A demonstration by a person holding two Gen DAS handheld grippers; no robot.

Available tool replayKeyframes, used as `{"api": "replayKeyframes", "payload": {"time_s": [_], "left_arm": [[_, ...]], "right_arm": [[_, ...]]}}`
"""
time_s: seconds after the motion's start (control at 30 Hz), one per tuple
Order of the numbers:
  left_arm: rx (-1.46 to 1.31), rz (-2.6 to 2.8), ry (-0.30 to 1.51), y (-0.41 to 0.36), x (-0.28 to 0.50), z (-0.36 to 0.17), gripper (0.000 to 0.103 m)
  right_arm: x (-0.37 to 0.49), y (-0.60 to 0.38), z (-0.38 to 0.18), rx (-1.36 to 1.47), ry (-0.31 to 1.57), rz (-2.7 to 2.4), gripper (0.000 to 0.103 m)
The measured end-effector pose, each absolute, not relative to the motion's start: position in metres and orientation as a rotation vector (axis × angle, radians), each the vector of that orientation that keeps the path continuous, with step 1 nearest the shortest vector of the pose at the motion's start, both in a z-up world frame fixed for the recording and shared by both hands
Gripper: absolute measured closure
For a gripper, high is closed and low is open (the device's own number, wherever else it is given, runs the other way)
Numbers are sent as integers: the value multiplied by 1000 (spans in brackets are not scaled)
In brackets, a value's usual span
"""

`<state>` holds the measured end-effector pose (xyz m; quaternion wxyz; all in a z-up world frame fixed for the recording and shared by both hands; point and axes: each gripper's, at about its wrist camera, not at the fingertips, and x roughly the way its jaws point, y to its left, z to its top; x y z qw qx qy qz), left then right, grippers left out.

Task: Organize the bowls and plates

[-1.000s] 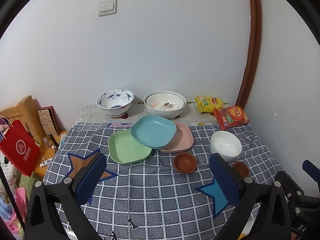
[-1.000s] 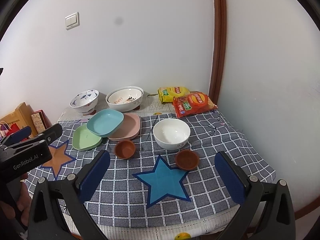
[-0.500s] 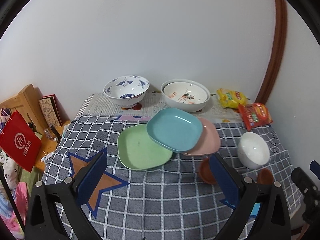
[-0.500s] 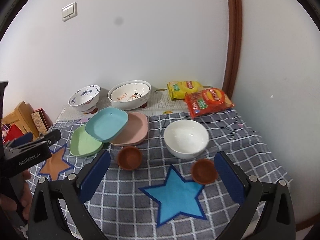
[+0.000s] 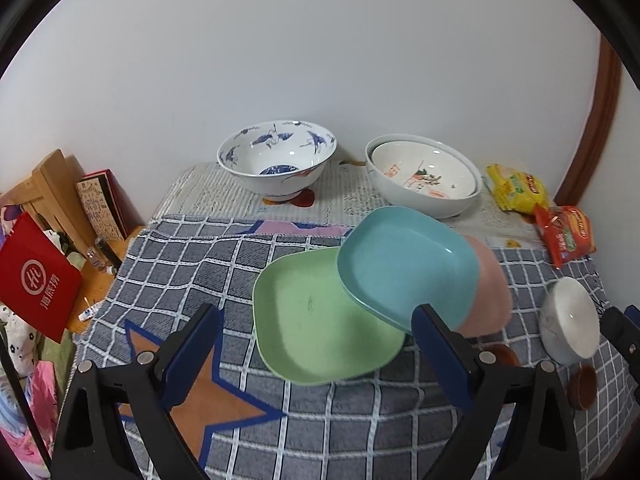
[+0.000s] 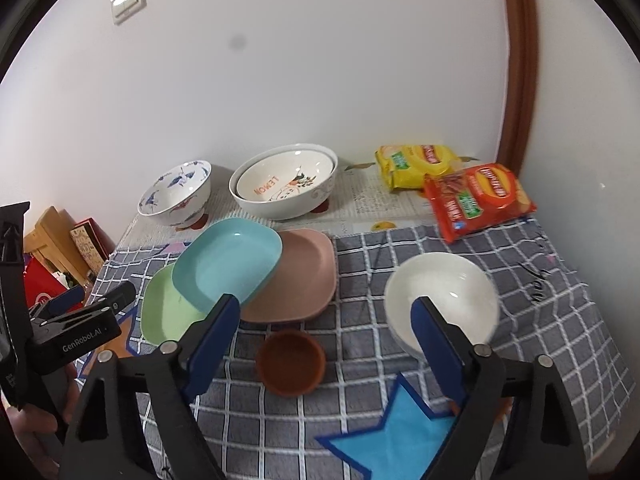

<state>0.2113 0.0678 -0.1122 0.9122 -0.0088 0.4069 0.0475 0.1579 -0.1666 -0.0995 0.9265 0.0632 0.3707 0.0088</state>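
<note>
Barely begun, judging by the spread. Large cream printed bowl (image 6: 286, 188) nested in a white one by the wall; teal square plastic plate (image 5: 404, 264) leaning across green (image 5: 312, 320) and pink (image 6: 298, 276) plates mid-cloth; small white bowl (image 6: 440, 300) and brown clay saucer (image 6: 291, 361) loose. Left gripper (image 5: 320, 356) and right gripper (image 6: 326, 348) both spread wide, holding nothing.

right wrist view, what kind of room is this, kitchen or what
Probably a lived-in home room rather than a kitchen: a table under a checked cloth against a plain wall with a light switch, snack packets beside the bowls, no sink or stove visible.
</note>
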Motion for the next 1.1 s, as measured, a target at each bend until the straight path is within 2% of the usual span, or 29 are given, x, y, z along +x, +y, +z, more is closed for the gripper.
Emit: {"api": "replayKeyframes", "payload": {"time_s": [0.43,0.63,1.0,1.1], "left_arm": [[27,32,879,63,283,-151,25],[48,-18,903,56,312,-164,37],[36,-64,933,59,333,-180,49],[42,-71,940,59,336,-184,57]], "right_arm": [[234,-139,-149,107,832,89,44],[255,-129,-167,145,865,95,46],[275,-111,-187,181,909,93,51],[278,-110,-191,191,926,99,55]]}}
